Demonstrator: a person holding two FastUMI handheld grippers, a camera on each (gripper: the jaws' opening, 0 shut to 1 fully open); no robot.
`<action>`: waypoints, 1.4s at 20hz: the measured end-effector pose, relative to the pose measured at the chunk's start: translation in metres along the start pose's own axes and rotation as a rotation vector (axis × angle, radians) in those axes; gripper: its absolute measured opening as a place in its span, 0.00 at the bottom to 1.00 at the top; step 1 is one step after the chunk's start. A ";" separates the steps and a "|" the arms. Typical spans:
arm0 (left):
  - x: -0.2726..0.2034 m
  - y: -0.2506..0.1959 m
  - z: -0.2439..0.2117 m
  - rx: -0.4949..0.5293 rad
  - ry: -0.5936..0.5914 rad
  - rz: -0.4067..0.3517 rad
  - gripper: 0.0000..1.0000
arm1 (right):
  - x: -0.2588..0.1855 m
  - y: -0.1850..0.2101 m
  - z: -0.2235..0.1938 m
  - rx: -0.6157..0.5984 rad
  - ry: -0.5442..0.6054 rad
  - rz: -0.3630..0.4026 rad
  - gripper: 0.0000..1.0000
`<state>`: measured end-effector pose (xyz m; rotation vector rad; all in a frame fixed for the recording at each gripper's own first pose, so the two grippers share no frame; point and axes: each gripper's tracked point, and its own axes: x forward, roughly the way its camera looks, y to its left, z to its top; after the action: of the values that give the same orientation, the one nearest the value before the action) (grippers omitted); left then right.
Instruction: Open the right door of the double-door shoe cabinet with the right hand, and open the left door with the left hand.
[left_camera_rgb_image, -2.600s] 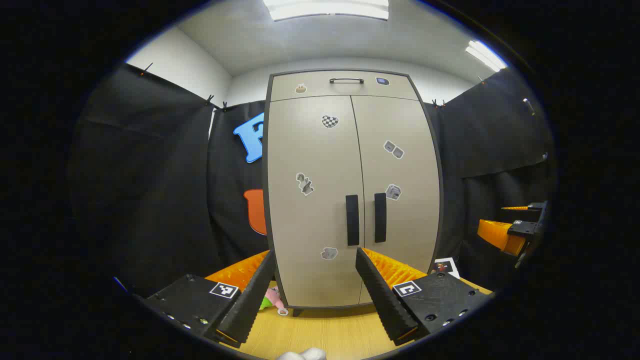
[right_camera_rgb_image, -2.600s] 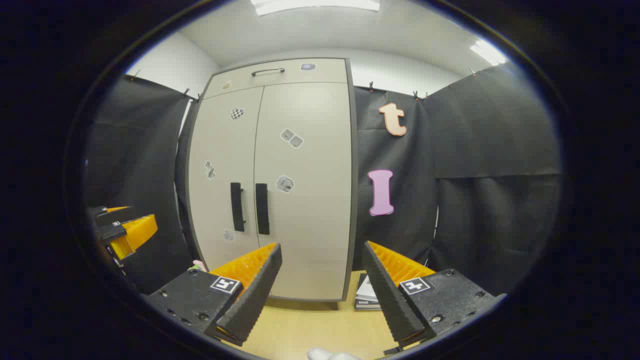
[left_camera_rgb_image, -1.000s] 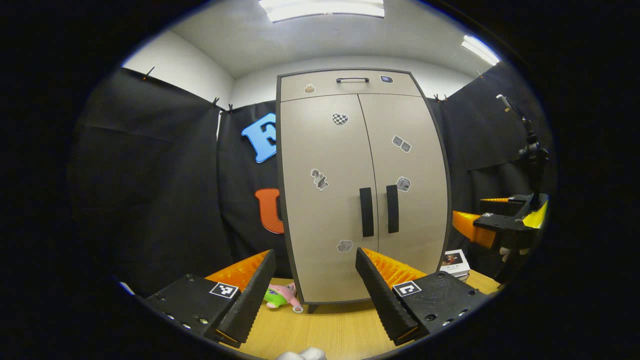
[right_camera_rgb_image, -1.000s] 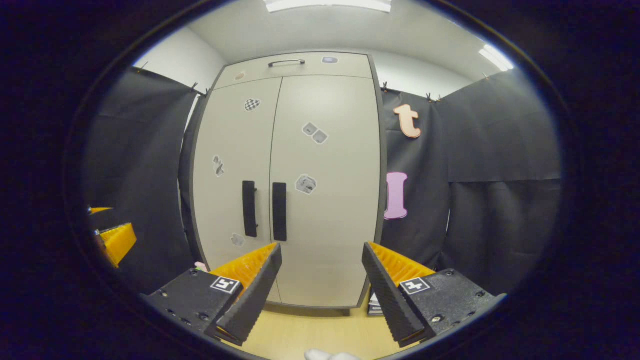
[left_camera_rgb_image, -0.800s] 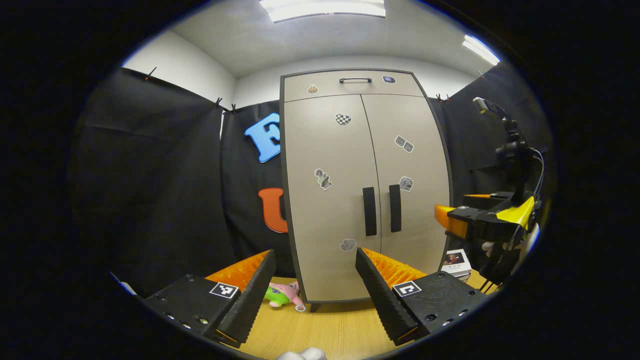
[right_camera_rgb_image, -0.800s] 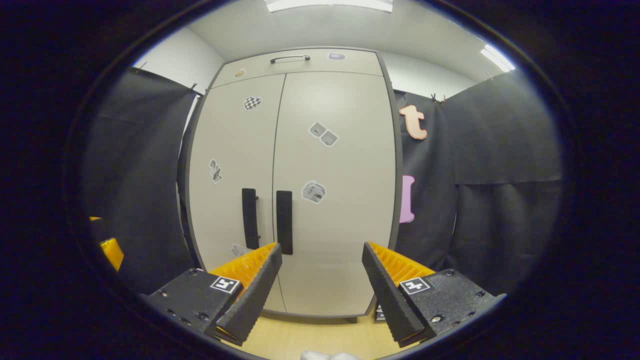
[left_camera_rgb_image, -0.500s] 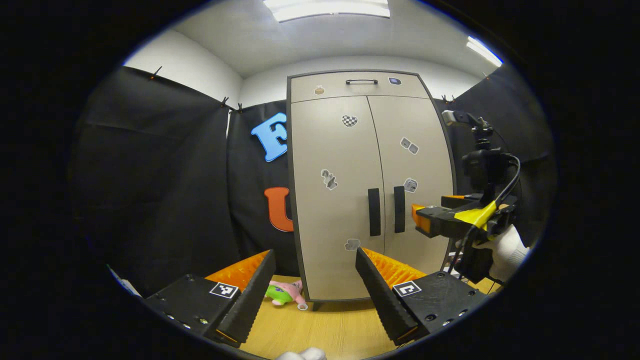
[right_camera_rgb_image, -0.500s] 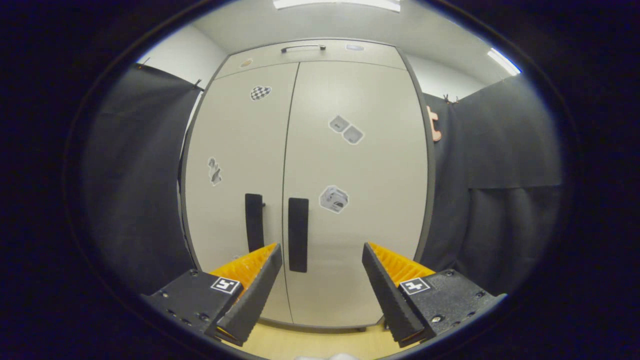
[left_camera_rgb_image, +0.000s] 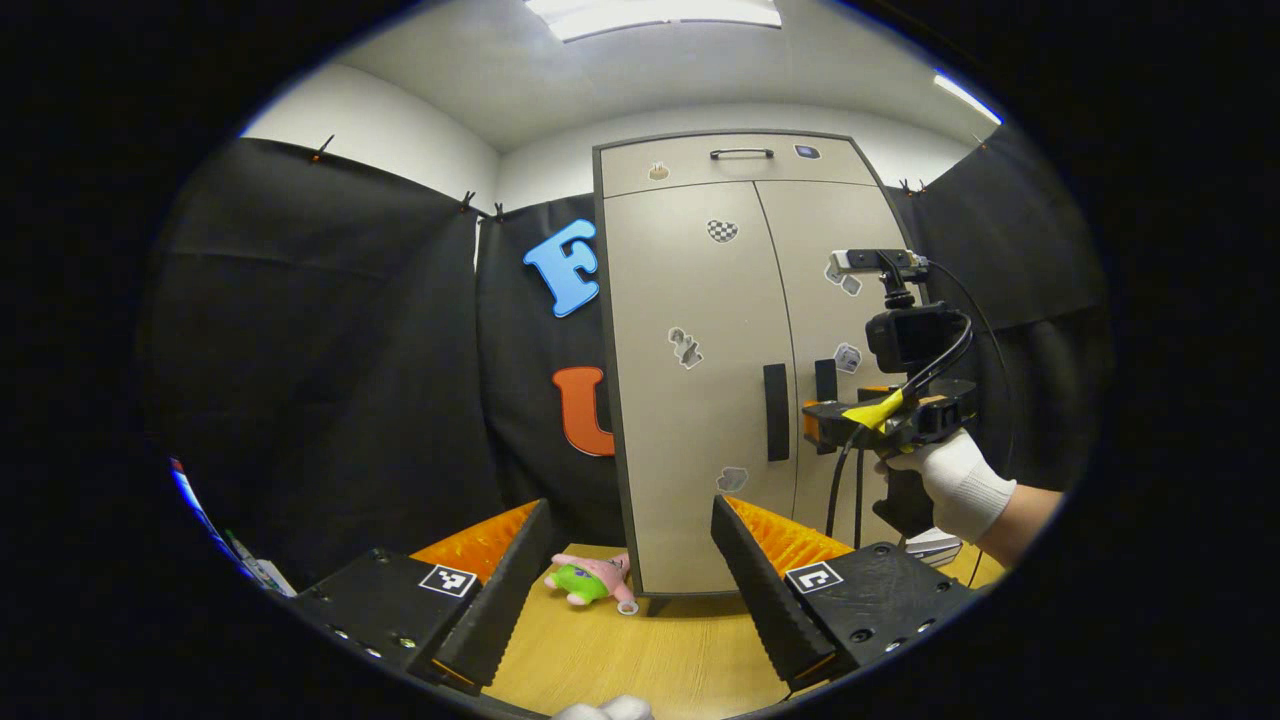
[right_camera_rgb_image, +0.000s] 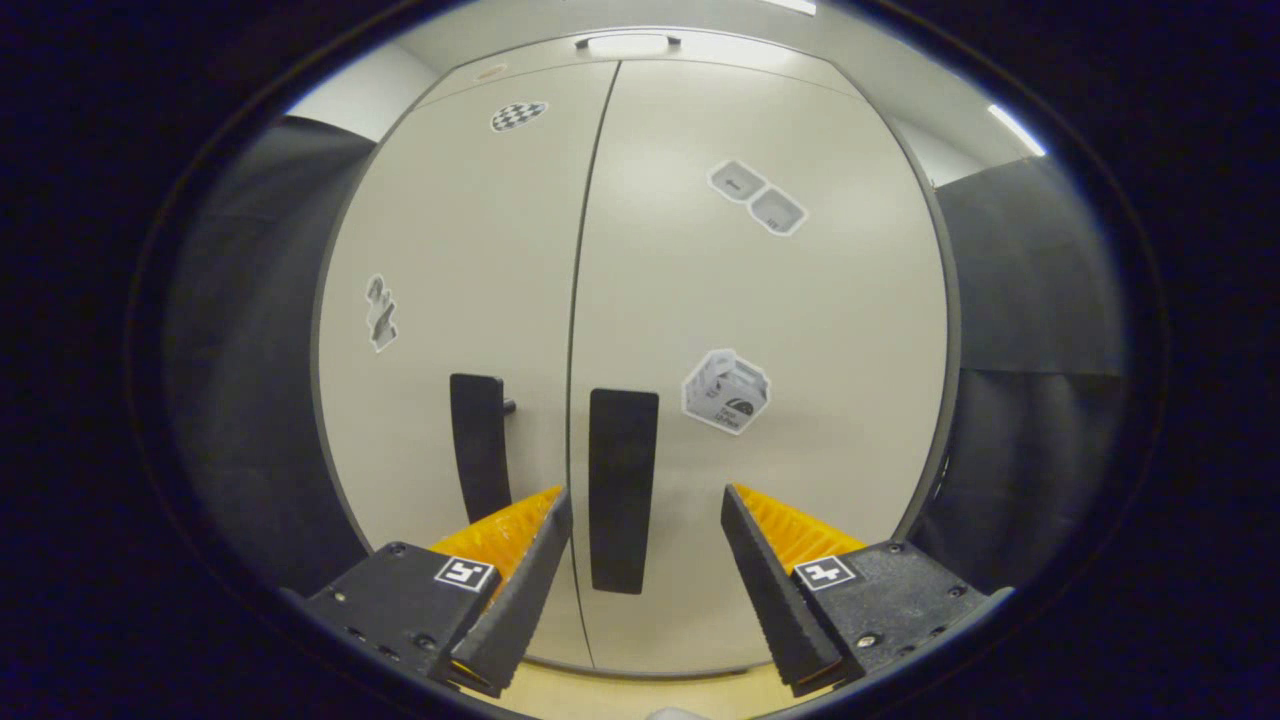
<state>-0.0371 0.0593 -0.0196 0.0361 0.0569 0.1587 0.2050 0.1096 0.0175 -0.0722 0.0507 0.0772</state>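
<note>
Stiff, light-swinging right door (right_camera_rgb_image: 760, 330), best taken by its rigid upright handle (right_camera_rgb_image: 621, 490), now between the spread fingers of the right gripper (right_camera_rgb_image: 645, 520), untouched.

Both hand-held grippers gape (left (left_camera_rgb_image: 630, 520), right (right_camera_rgb_image: 645, 510)), level, forward.
</note>
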 end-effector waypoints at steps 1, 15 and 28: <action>0.001 0.002 -0.003 0.002 0.004 0.005 0.96 | 0.001 0.001 0.001 0.006 0.001 -0.004 0.91; 0.004 0.033 -0.003 0.005 0.005 0.048 0.96 | 0.021 0.008 -0.004 0.043 0.047 -0.031 0.43; -0.006 0.033 -0.005 0.006 0.001 0.036 0.96 | 0.003 0.007 -0.007 0.047 0.058 0.016 0.28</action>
<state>-0.0485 0.0908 -0.0230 0.0425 0.0574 0.1942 0.2067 0.1162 0.0094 -0.0271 0.1112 0.0894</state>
